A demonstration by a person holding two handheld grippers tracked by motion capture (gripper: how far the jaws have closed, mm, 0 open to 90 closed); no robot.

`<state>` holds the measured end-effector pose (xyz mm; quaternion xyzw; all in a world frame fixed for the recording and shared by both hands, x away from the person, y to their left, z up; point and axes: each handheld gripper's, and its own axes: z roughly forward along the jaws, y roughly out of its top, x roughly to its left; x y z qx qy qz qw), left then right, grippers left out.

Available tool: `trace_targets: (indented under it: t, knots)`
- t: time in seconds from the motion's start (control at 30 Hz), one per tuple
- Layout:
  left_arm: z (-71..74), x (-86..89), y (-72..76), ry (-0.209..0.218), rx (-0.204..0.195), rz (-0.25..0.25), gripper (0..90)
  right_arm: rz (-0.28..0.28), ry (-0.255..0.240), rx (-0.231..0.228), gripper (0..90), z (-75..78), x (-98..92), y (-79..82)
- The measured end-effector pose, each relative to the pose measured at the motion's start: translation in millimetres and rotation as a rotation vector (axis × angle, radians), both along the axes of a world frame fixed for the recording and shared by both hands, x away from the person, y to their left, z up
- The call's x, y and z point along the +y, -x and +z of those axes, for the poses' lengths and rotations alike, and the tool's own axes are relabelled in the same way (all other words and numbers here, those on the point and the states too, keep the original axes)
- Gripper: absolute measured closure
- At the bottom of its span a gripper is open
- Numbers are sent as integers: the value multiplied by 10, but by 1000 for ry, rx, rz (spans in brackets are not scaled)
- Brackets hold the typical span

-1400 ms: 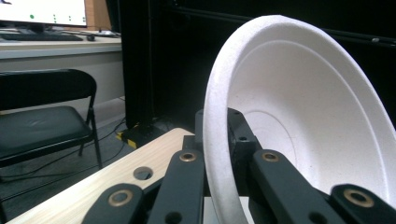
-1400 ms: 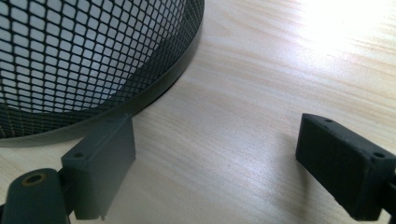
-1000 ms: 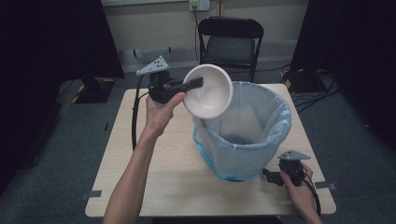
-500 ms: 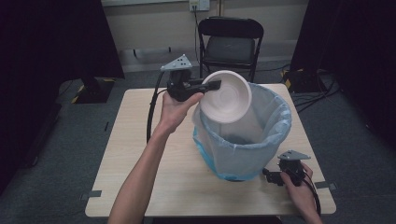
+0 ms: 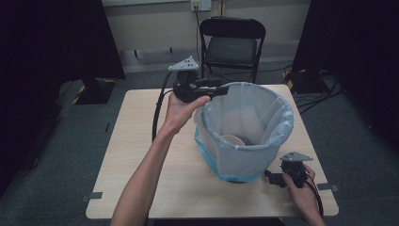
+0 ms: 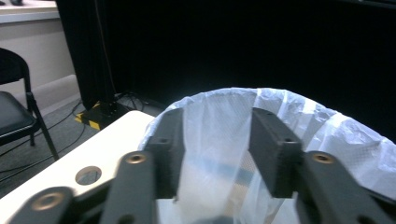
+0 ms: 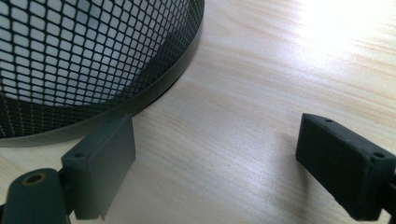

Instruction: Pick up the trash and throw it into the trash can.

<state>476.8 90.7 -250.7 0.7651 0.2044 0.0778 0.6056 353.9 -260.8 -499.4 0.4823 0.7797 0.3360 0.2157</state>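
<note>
A lined bin (image 5: pixel 244 136) was set on the right half of the table (image 5: pixel 141 155), and a bowl (image 5: pixel 233 140) was seen lying inside it at the bottom. The left gripper (image 5: pixel 221 88) was held over the bin's far-left rim, while the right gripper (image 5: pixel 272 176) was rested on the table just beside the bin's near-right base. A chair (image 5: pixel 231 42) was placed behind the table.

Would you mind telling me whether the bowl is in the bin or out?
In: the bowl lies at the bottom of the lined bin.
</note>
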Motion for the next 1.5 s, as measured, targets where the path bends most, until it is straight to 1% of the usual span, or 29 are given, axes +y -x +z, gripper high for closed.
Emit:
trace_targets:
  t: [0.07, 0.13, 0.17, 0.23, 0.3, 0.4, 0.53, 0.57, 0.63, 0.67, 0.77, 0.8, 0.87, 0.9, 0.93, 1.0, 1.13, 1.2, 1.33, 1.4, 1.47, 1.5]
  knots:
    - [-8, 11, -6, 0, -4, 7, 442, 0, 0, 0, 111, 0, 0, 0]
    - [-20, 14, -10, -10, -10, 7, 350, 0, 0, 0, 111, 0, 0, 0]
    - [-22, 17, -9, -27, -18, 13, 306, 0, 0, 0, 111, 0, 0, 0]
    - [-27, 24, -3, -29, -20, 23, 254, 0, 0, 0, 111, 0, 0, 0]
    - [-23, 41, 0, -26, -18, 21, 234, 0, 0, 0, 111, 0, 0, 0]
    - [-9, 67, 21, -39, -27, 30, 200, 0, 0, 0, 111, 0, 0, 0]
    - [-7, 150, 33, -6, -13, 30, 189, 0, 0, 0, 111, 0, 0, 0]
    - [-13, 169, 33, -14, -7, 30, 180, 0, 0, 0, 111, 0, 0, 0]
    - [-26, 205, 42, -41, -14, 56, 170, 0, 0, 0, 111, 0, 0, 0]
    - [-40, 229, 49, -47, -13, 65, 171, 0, 0, 0, 111, 0, 0, 0]
    - [-82, 325, 64, -39, -4, 86, 173, 0, 0, 0, 111, 0, 0, 0]
    - [-97, 376, 75, -29, -2, 93, 175, 0, 0, 0, 111, 0, 0, 0]
    - [-111, 457, 92, -33, 0, 112, 179, 0, 0, 0, 111, 0, 0, 0]
    - [-115, 499, 101, -37, -3, 121, 179, 0, 0, 0, 110, 0, 0, 0]
    - [-120, 540, 115, -29, -3, 128, 180, 0, 0, 0, 111, 0, 0, 0]
    - [-119, 628, 131, -34, -9, 141, 181, 0, 0, 0, 111, 0, 0, 0]
    - [-117, 781, 165, -27, -9, 157, 194, 0, 0, 0, 111, 0, 0, 0]
    - [-124, 838, 182, -32, -13, 165, 194, 0, 0, 0, 111, 0, 0, 0]
    - [-165, 960, 223, -45, -21, 195, 196, 0, 0, 0, 111, 0, 0, 0]
    - [-196, 1038, 248, -30, -26, 216, 196, 0, 0, 0, 111, 0, 0, 0]
    - [-216, 1087, 272, -30, -26, 229, 197, 0, 0, 0, 111, 0, 0, 0]
    - [-228, 1117, 289, -42, -28, 235, 197, 0, 0, 0, 111, 0, 0, 0]
